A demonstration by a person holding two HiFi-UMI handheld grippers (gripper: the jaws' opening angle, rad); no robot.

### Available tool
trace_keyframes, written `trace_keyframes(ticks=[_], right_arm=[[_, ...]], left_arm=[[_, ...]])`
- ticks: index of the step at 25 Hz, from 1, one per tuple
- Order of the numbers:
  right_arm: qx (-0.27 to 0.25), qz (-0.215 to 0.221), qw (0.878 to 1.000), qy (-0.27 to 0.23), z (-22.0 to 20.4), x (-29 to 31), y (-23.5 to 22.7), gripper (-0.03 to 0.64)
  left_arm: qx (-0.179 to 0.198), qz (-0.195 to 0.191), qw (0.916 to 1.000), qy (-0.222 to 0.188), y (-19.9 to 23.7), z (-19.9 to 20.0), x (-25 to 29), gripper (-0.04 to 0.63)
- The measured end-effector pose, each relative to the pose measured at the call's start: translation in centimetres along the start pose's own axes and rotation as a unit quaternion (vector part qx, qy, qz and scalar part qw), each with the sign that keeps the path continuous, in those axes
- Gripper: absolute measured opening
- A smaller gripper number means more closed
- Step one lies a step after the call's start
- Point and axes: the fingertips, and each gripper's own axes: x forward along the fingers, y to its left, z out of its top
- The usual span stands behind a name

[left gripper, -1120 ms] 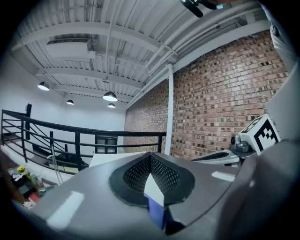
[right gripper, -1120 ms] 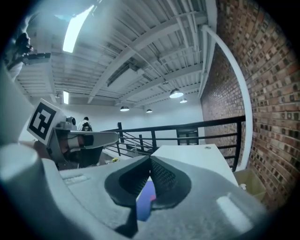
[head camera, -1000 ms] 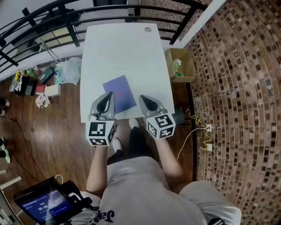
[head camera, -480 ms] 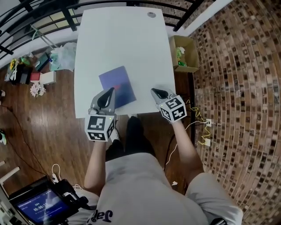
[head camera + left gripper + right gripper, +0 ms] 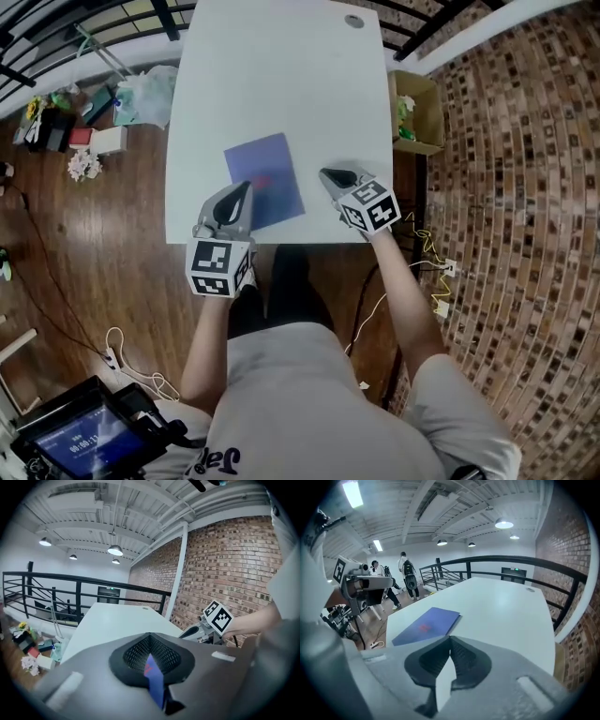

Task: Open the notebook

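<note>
A closed blue notebook [image 5: 265, 176] with a small red mark lies flat near the front edge of the white table [image 5: 281, 84]. My left gripper [image 5: 245, 187] is shut, and its tip hangs over the notebook's near left edge. In the left gripper view a strip of the blue notebook [image 5: 156, 684] shows through the slit below the left gripper's [image 5: 150, 635] meeting tips. My right gripper [image 5: 324, 172] is shut and empty, just right of the notebook and apart from it. The right gripper view has the notebook [image 5: 426, 625] ahead and left of the right gripper [image 5: 450, 638].
An open cardboard box [image 5: 418, 111] stands on the floor right of the table. Bags and clutter [image 5: 112, 103] lie on the wooden floor at the left. A black railing [image 5: 497, 562] runs behind the table. A screen [image 5: 80, 439] sits at lower left. Cables [image 5: 427, 272] trail at the right.
Both grippers have sunk toward the table. The right one swung out to the right and now points at the table beside the notebook. The notebook lies as before.
</note>
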Motion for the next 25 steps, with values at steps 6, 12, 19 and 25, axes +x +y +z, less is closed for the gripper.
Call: trace_keyframes(ticks=[6,12,19,25], right_arm=[[0.033,0.031,0.999,0.014,0.4,4.0,1.6,0.112],[0.055,0.046,0.997,0.029,0.4,6.4,2.7,0.147],[0.092,0.072,0.993,0.035,0.2,7.9,3.3,0.183],[0.158,0.105,0.982,0.027,0.6,8.1,3.8,0.186]], left_arm=[[-0.016,0.011,0.9998,0.002,1.8,-0.3,0.1,0.017],[-0.03,0.021,0.9992,0.015,3.1,-1.7,0.2,0.017],[-0.039,0.028,0.9986,0.02,3.9,-2.4,0.0,0.017],[-0.044,0.034,0.9982,0.02,4.4,-2.6,-0.4,0.017]])
